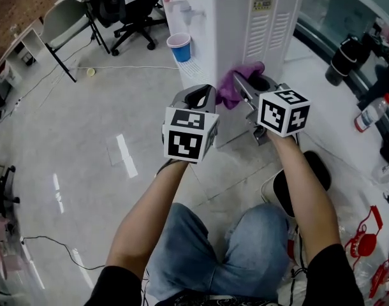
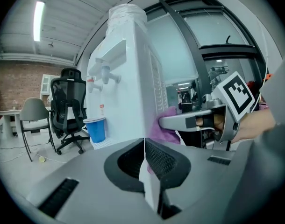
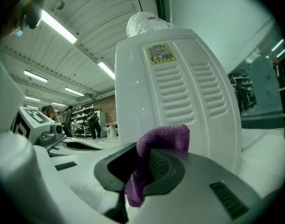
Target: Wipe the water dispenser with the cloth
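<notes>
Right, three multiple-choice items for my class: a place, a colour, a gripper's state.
1. Where by the water dispenser does the blue cup stand? A on top of it; B below its taps; C behind it.
2. What colour is the cloth? A yellow; B purple; C white.
3. The right gripper is: A open, empty; B out of view; C shut on the cloth.
Key: B, the cup sits under the taps; B, purple in every view; C, cloth is pinched between its jaws.
</notes>
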The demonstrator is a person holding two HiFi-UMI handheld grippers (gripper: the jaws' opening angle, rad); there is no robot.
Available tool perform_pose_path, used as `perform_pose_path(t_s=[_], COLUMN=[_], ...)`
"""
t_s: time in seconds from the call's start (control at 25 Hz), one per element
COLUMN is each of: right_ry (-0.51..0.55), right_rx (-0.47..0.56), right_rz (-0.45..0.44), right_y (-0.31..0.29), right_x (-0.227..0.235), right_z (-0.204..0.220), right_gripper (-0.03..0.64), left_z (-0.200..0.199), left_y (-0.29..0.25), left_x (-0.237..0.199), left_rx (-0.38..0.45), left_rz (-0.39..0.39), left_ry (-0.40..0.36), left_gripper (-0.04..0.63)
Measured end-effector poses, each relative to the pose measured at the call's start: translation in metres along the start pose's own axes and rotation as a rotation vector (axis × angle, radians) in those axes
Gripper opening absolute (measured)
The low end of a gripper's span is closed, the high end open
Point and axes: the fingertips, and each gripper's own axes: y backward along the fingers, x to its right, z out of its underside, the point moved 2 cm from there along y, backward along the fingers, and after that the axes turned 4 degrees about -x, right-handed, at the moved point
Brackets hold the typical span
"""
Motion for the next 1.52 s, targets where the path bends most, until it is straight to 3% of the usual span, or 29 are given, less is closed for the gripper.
perform_pose_path(t_s=[0.48, 1.16, 1.36, 1.52], right_ry=[-0.078, -0.307, -0.316, -0.298], right_rx=[-0.142, -0.309, -0.333, -0.331], right_rz=[0.012, 0.035, 0.044, 0.042], right_y=[-0.017, -0.042, -0.037, -0.024], right_x=[0.016, 0.033, 0.034, 0.028], right_z=[0.111, 0.262, 0.269, 0.237], right_gripper=[0.041, 0.041, 0.041, 0.041], left_z=[0.039, 0.097, 0.100, 0.085], left_y=[-0.014, -0.023, -0.028, -0.026], left_x=[0.007, 0.002, 0.001, 0.001], left_rx=[-0.055, -0.132, -0.147, -0.161], left_rz=[-0.003, -0.025, -0.025, -0.013], left_ry=[0.000, 0.003, 0.000, 0.029], left_gripper=[0.028, 0.028, 0.028, 0.028])
